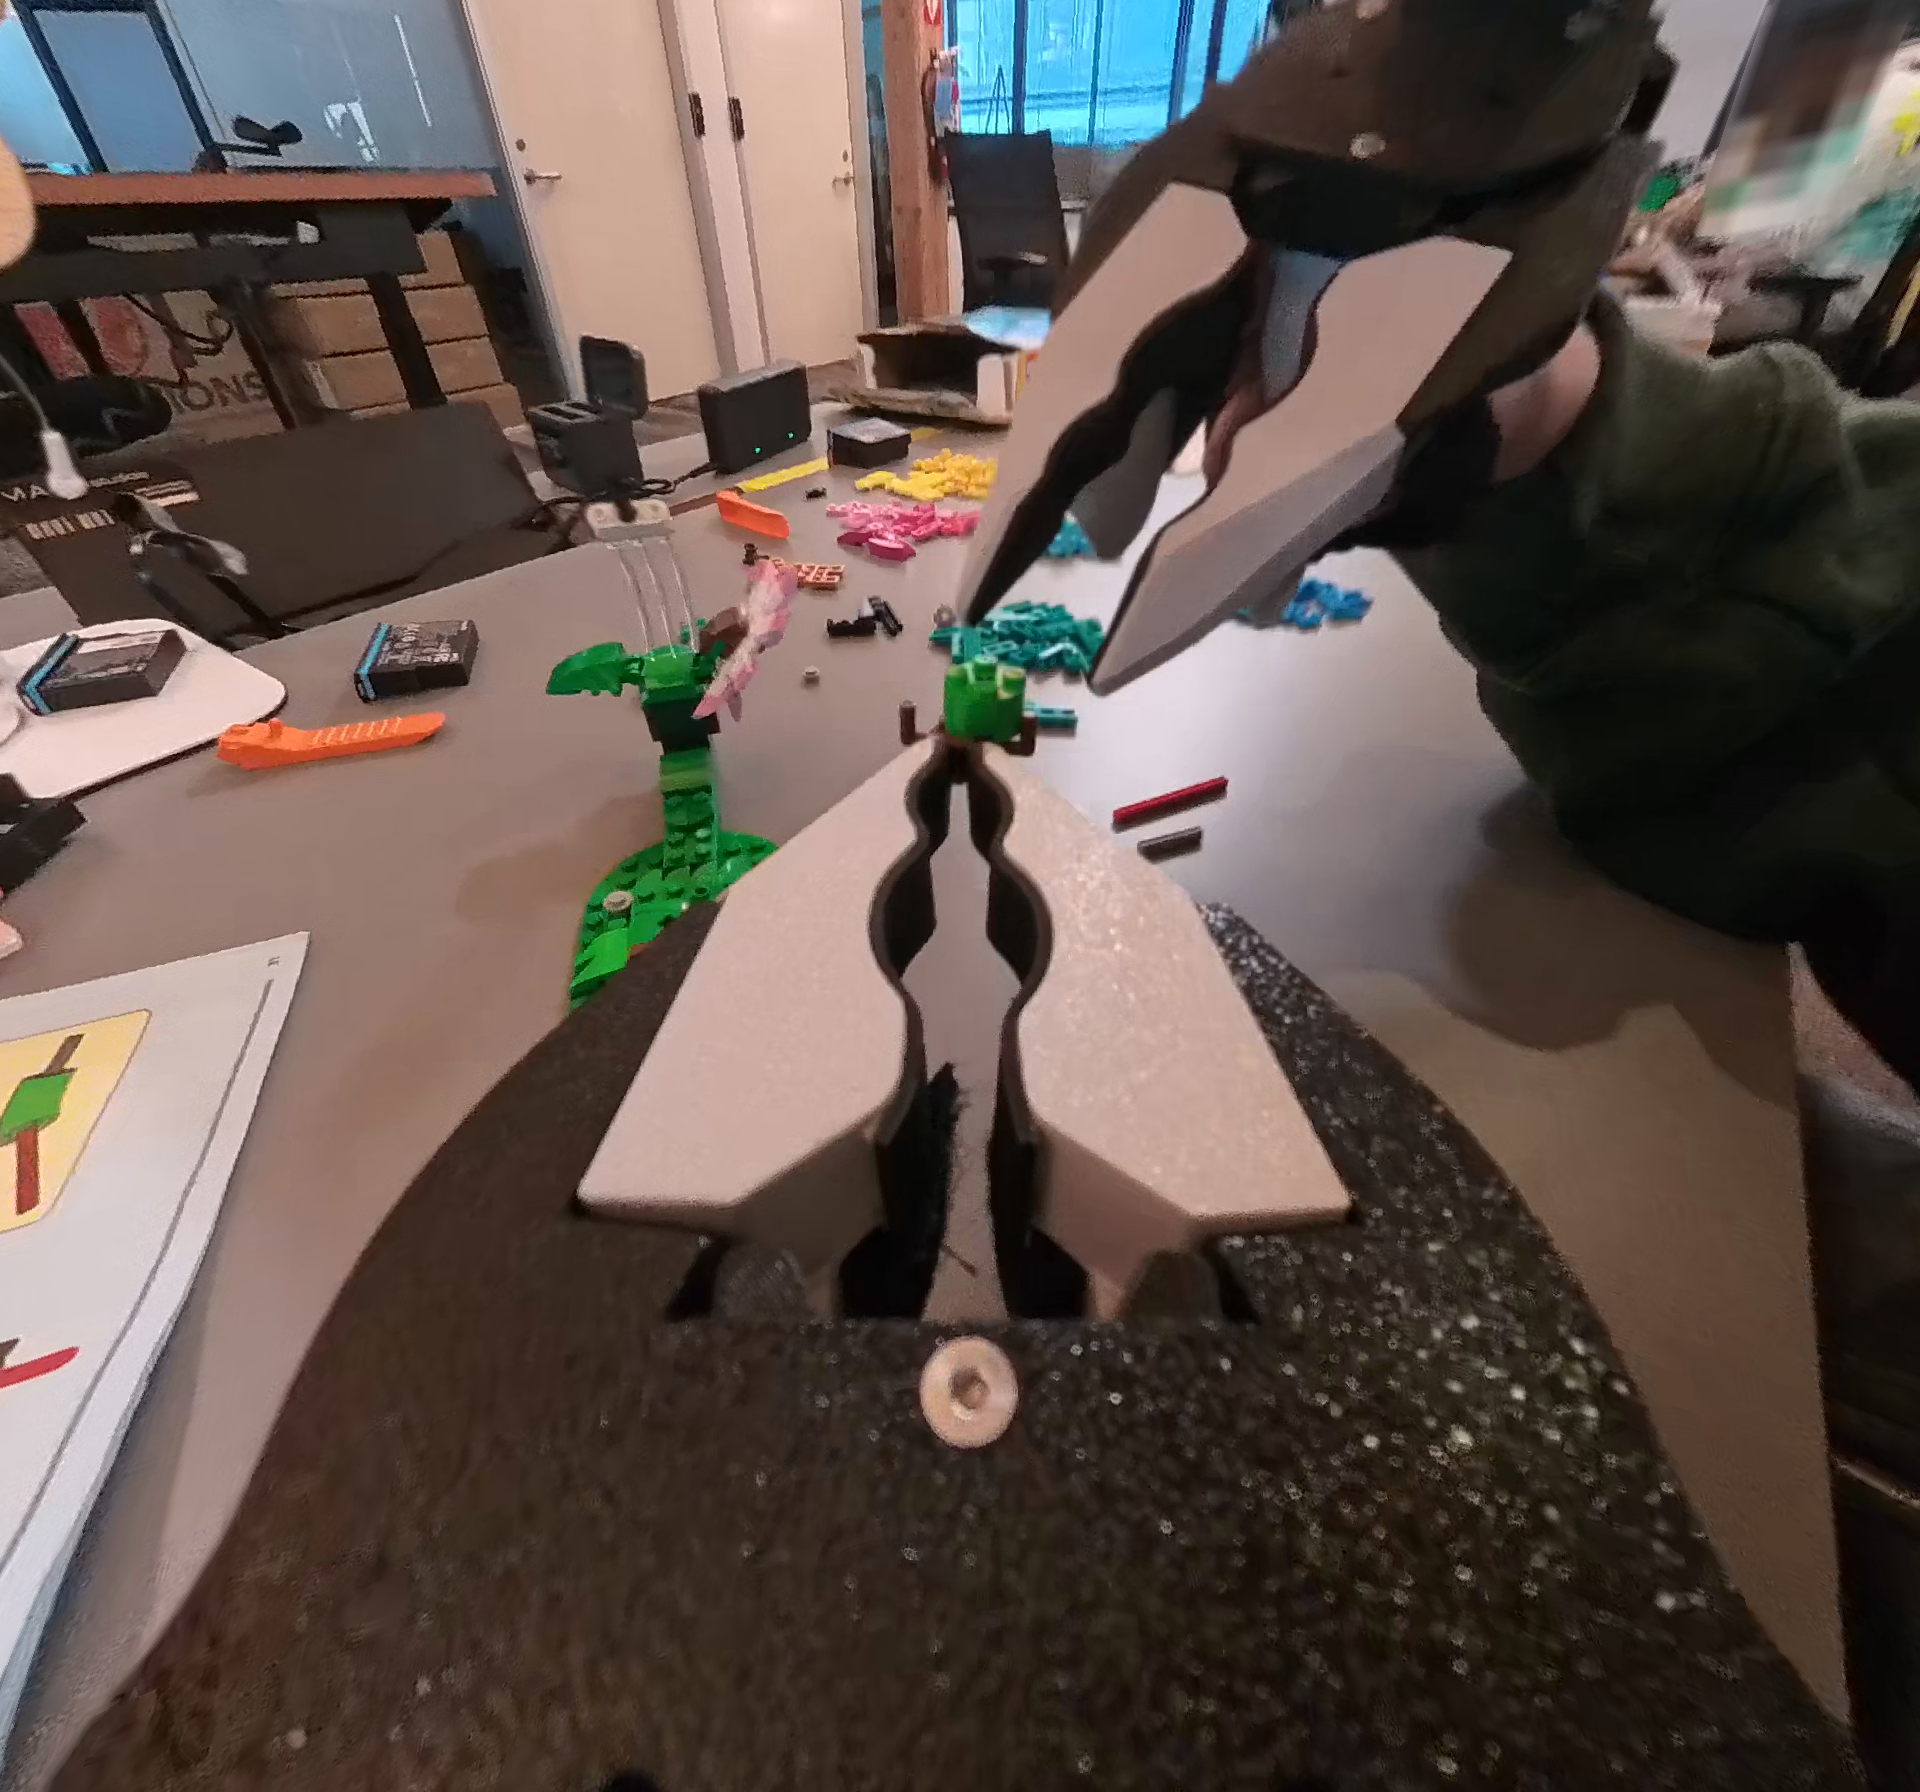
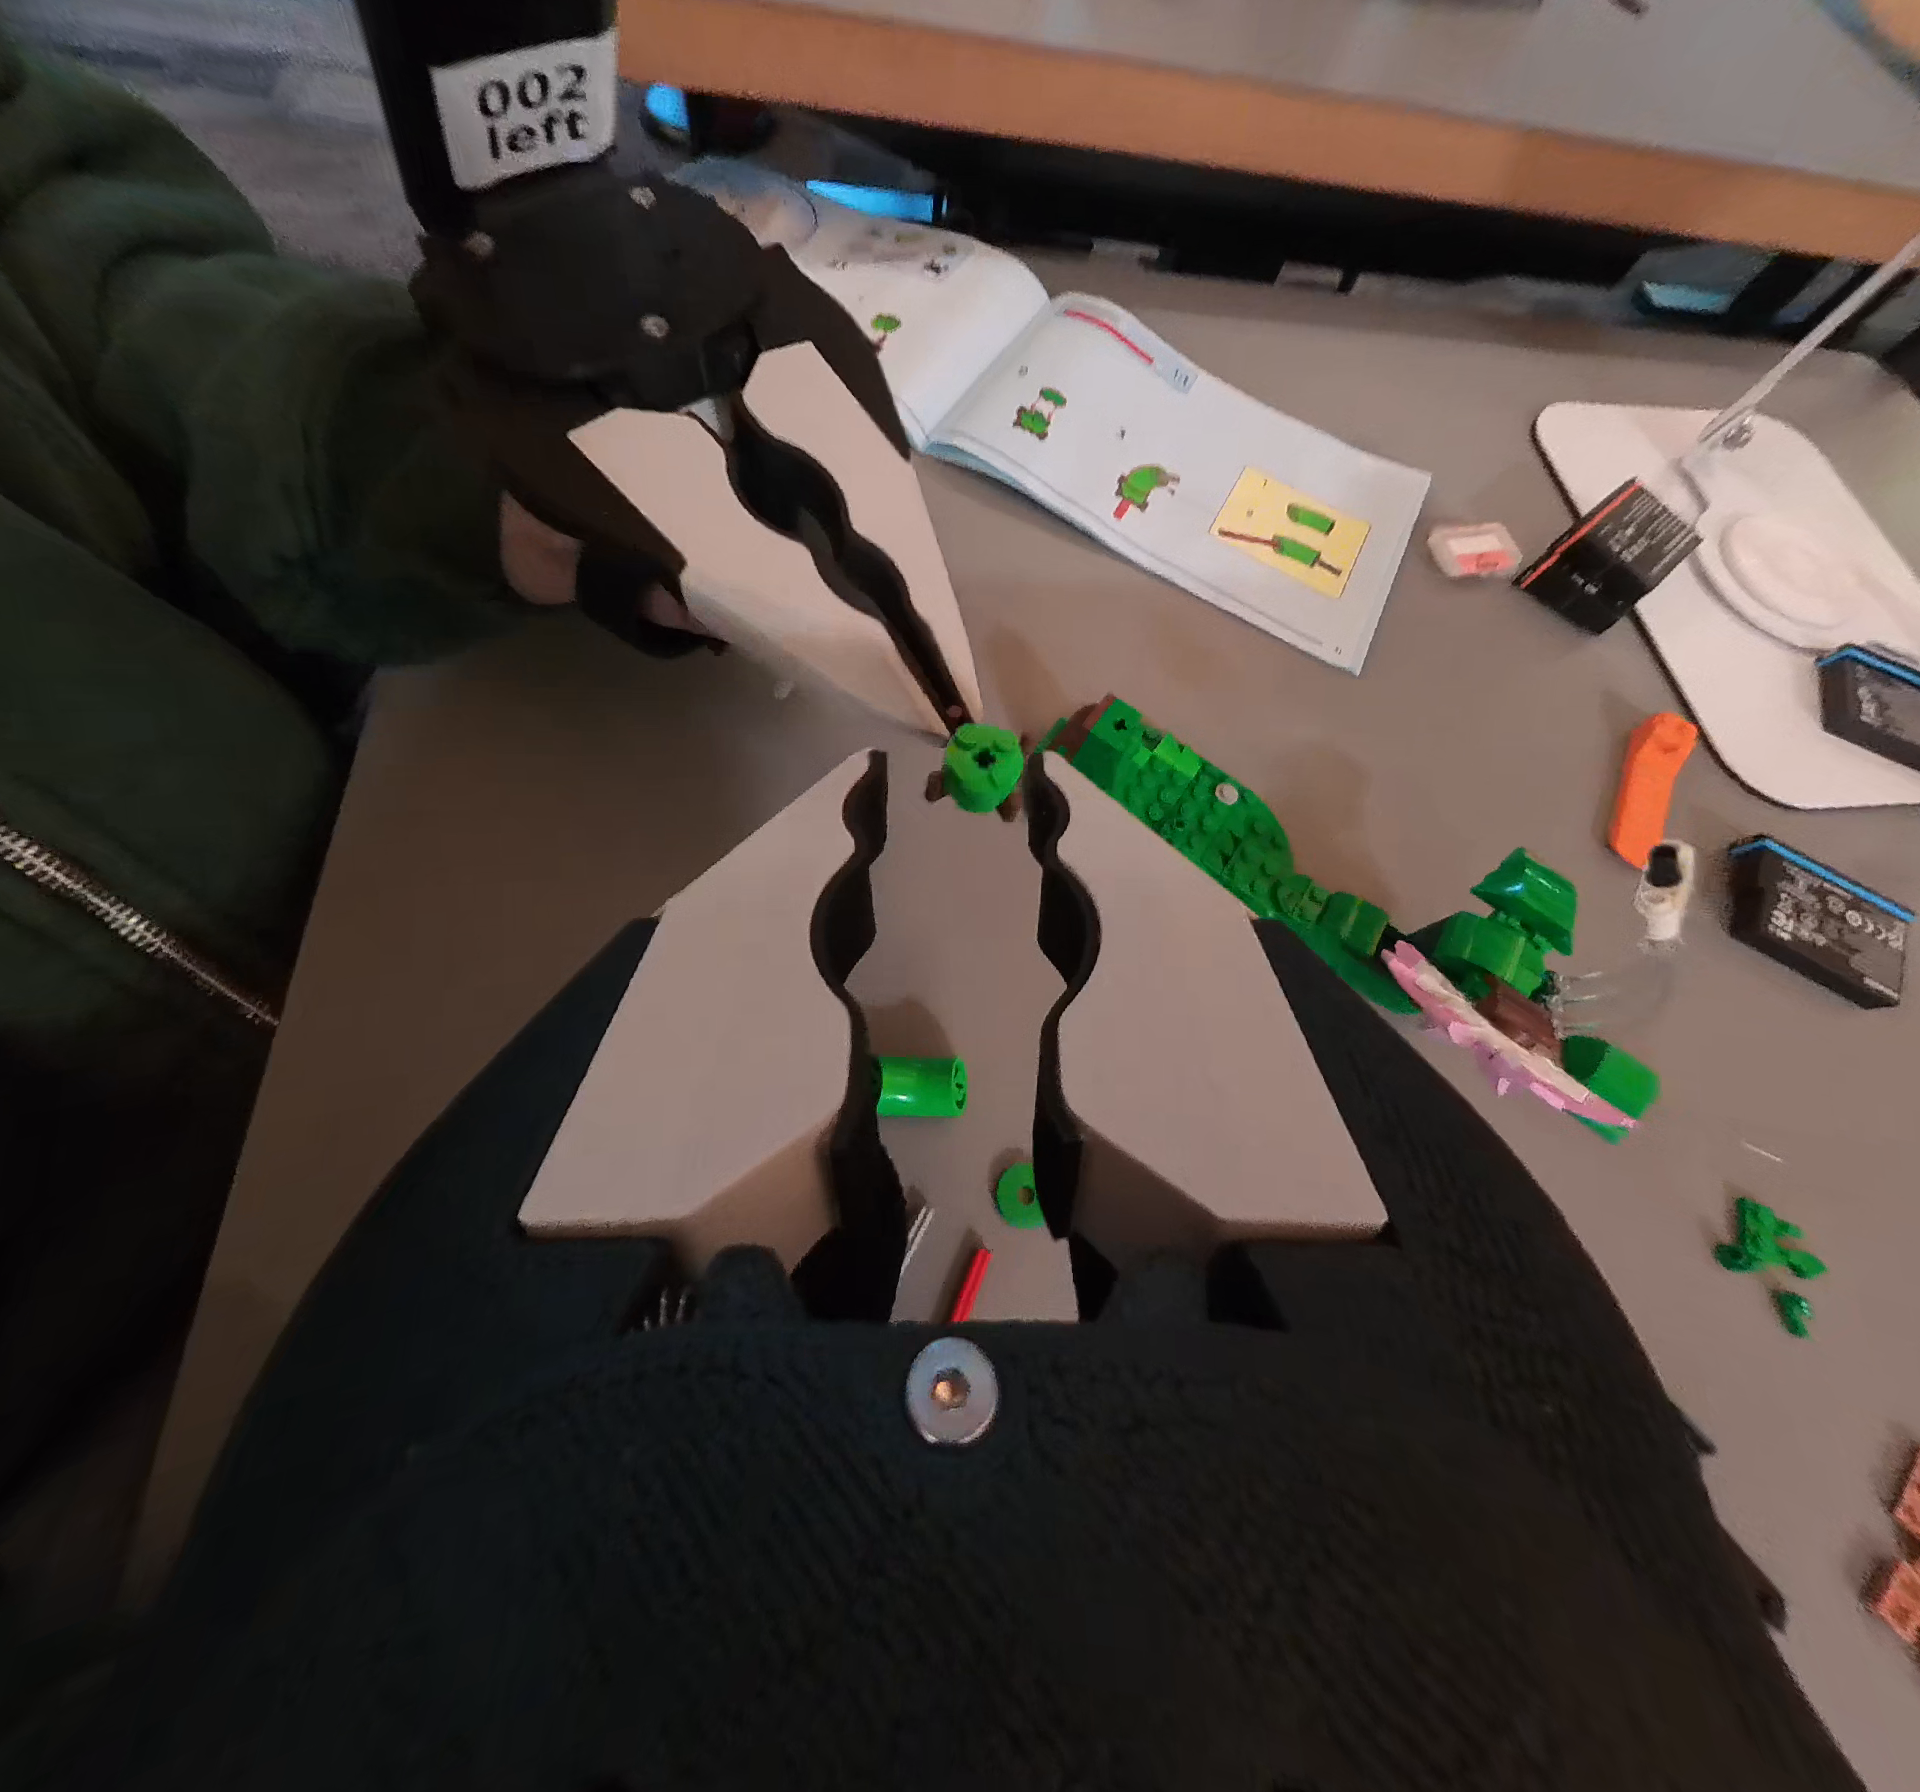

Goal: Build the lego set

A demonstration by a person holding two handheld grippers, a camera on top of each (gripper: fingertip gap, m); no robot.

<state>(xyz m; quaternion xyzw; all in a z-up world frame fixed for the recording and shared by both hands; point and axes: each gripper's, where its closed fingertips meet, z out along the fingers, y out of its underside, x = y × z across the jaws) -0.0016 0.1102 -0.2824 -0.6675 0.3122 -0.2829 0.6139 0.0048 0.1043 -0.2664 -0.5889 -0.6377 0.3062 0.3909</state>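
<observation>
Left claw [image 1: 961, 755] is pinched almost closed on a small green-and-brown lego piece [image 1: 982, 700], held at the very fingertips above the grey table [image 1: 1299, 807]; the piece is a round, studded green knob on a thin brown stem with stubby side pegs. Its fingers [image 1: 821, 994] are matte pale plastic with wavy black inner edges, mounted on a speckled black body. Right claw [image 2: 954, 771] stands spread wide, its tips flanking that same piece without visibly touching it; seen from the left wrist view it hangs above and beyond the piece, tilted down, in a hand with a dark green sleeve [image 1: 1683, 620].

On the table under the right claw lie a short green cylinder [image 2: 920, 1086], a flat green ring [image 2: 1018, 1194] and a thin red rod [image 2: 968, 1283]. Just left of the held piece stands the partly built green plant model [image 1: 675, 807], a bumpy leaf base with a stalk and a pink flower [image 1: 753, 641]. An open instruction booklet [image 2: 1174, 464] lies nearby. Farther off are an orange brick separator [image 1: 332, 736], black batteries [image 1: 416, 659], and loose piles of teal [image 1: 1023, 636], pink [image 1: 899, 527] and yellow bricks [image 1: 945, 475].
</observation>
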